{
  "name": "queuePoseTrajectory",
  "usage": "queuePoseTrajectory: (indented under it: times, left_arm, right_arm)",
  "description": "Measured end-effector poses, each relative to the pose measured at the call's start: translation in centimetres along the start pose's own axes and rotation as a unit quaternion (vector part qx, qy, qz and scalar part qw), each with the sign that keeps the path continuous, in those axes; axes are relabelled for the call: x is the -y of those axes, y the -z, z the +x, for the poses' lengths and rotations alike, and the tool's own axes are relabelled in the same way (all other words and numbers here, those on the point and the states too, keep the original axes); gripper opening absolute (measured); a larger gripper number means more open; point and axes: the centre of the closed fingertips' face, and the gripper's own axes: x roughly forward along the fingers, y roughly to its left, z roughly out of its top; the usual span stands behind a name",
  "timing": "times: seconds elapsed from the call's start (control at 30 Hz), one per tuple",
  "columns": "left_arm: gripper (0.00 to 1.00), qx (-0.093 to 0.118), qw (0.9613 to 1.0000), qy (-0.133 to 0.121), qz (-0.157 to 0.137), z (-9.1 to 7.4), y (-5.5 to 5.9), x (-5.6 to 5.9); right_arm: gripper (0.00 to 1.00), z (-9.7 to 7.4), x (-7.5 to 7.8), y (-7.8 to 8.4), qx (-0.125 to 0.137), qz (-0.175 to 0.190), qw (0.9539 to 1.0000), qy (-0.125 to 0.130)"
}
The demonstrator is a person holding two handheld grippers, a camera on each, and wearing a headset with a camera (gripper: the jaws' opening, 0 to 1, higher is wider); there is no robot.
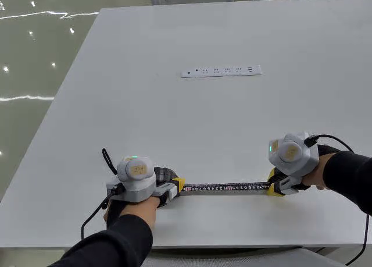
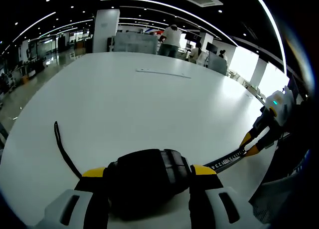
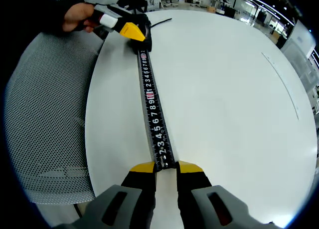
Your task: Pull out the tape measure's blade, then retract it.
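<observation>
Currently, we hold the tape measure's case (image 2: 147, 181) clamped between the two jaws of the left gripper (image 1: 173, 187). The case sits at the near left part of the white table (image 1: 232, 121), close to its front edge. The yellow jaw tips press against both sides of the black case.

The blade (image 1: 224, 187) is pulled out and runs along the table surface, roughly parallel to the front edge, with its printed scale facing up. It spans the gap between the two grippers.

The right gripper (image 3: 167, 167) has its jaws closed on the free end of the blade, at the low numbers of the scale. In the left gripper view we see this gripper at the far right, with the blade leading to its yellow tips.

A black strap (image 2: 62, 149) lies on the table just beside the case, on its left. A white power strip (image 1: 221, 71) lies farther across the table, well apart from the tape measure. A grey mesh chair (image 3: 45, 114) stands at the table's front edge.
</observation>
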Motion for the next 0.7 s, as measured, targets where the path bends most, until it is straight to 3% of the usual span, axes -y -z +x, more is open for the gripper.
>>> queuePoseTrajectory:
  times: [0.7]
  left_arm:
    - [0.61, 0.002, 1.0, 0.0, 0.0, -0.02, -0.05, -0.04]
  right_arm:
    - [0.11, 0.2, -0.19, -0.51, 0.001, -0.002, 1.0, 0.0]
